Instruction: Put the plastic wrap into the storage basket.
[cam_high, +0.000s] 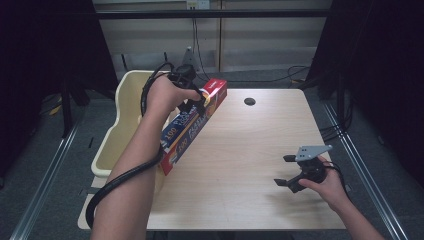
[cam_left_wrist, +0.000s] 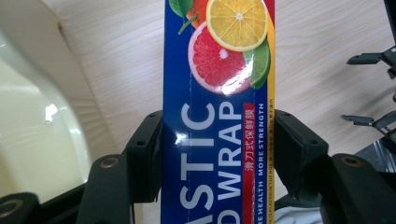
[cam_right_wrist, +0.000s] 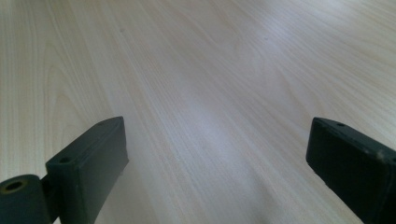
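Left gripper (cam_left_wrist: 218, 154) is clamping the plastic wrap box (cam_left_wrist: 218, 93) across its narrow width, at the table's left edge.

The box's long axis is running diagonally from the table's (cam_high: 240, 150) near-left toward its far middle, one jaw pressing each long side near the far end, beside the cream bin (cam_high: 122, 115). The right gripper (cam_high: 289, 170) is resting well apart, jaws spread and empty, making the left hand the nearer.

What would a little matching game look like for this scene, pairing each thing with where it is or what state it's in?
Things:
1. left tongs
2. right tongs
3. plastic wrap box
4. cream plastic bin

States or places:
A. open, nothing between the jaws
B. beside the table's left edge
C. clamped on the box
D. held at the table's left edge, lengthwise

Pairs: 1-C, 2-A, 3-D, 4-B
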